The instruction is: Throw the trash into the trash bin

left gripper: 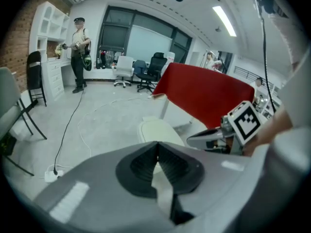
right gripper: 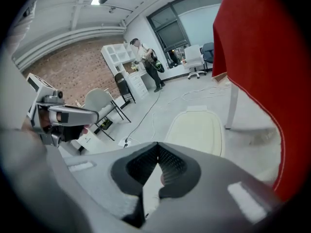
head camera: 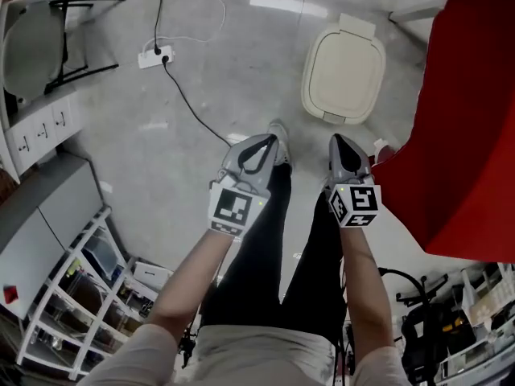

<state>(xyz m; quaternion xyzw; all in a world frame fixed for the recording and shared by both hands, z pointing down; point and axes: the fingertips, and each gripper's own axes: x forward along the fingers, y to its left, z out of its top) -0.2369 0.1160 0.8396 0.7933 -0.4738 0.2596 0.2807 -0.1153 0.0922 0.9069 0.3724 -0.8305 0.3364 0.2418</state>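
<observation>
Both the left gripper and the right gripper had their jaws closed on nothing. The trash bin stood ahead with its lid down.

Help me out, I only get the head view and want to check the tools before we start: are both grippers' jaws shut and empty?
Observer: In its own view, the left gripper has its jaws together at the tips, with nothing between them.
Operator: And the right one?
Observer: The right gripper looks the same in its view: jaws together, empty.
Operator: Anyone else around?
Observer: Yes, a person stands far across the room beside the white shelves.
</observation>
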